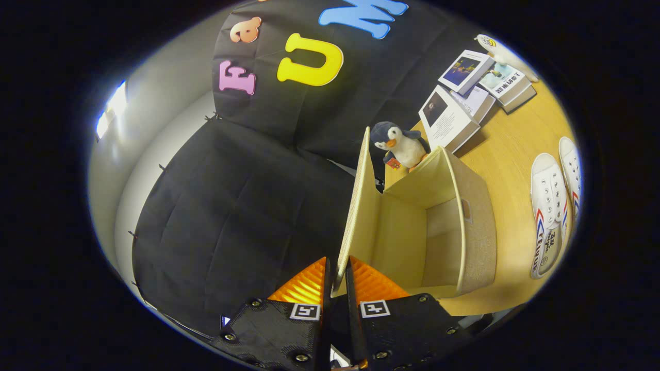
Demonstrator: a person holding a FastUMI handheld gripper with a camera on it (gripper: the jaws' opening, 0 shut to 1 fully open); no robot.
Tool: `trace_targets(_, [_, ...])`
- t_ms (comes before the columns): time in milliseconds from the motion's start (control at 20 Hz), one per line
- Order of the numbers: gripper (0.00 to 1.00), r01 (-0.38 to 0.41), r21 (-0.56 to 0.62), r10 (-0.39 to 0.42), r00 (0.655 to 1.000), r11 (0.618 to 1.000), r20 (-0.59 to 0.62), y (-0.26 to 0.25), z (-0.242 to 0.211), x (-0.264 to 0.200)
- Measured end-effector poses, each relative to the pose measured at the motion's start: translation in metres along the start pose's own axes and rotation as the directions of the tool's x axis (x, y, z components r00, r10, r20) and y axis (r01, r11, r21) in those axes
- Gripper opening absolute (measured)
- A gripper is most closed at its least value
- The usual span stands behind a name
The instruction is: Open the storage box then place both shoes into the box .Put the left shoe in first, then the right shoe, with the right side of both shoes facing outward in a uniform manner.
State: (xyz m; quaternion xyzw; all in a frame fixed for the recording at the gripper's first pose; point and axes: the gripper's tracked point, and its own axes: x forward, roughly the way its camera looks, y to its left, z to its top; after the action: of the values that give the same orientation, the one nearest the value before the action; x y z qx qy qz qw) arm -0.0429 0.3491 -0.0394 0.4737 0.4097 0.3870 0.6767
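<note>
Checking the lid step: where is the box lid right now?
In the gripper view the lid stands raised on the open storage box, its near edge pinched between the gripper fingers, penguin toy beyond it.

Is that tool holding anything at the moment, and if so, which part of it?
Yes. The tool is shut on the lid of the storage box, pinching the lid's free edge between both fingers, with the lid swung up and open.
</note>
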Motion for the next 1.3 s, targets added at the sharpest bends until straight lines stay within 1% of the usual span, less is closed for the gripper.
trace_targets(500, [0.14, -0.062, -0.090, 0.055, 0.995, 0.994, -0.080, 0.066, -0.019, 0.058])
trace_targets(900, [0.14, -0.105, -0.102, 0.089, 0.986, 0.989, -0.143, 0.089, -0.041, 0.116])
trace_targets(1100, [0.14, -0.099, -0.128, 0.081, 0.987, 0.987, -0.138, 0.091, -0.047, 0.129])
trace_targets(1200, [0.51, -0.082, -0.158, 0.069, 0.994, 0.984, -0.088, 0.086, -0.039, 0.135])
trace_targets(1300, [0.88, -0.048, -0.178, 0.038, 0.998, 0.983, -0.059, 0.076, -0.030, 0.132])
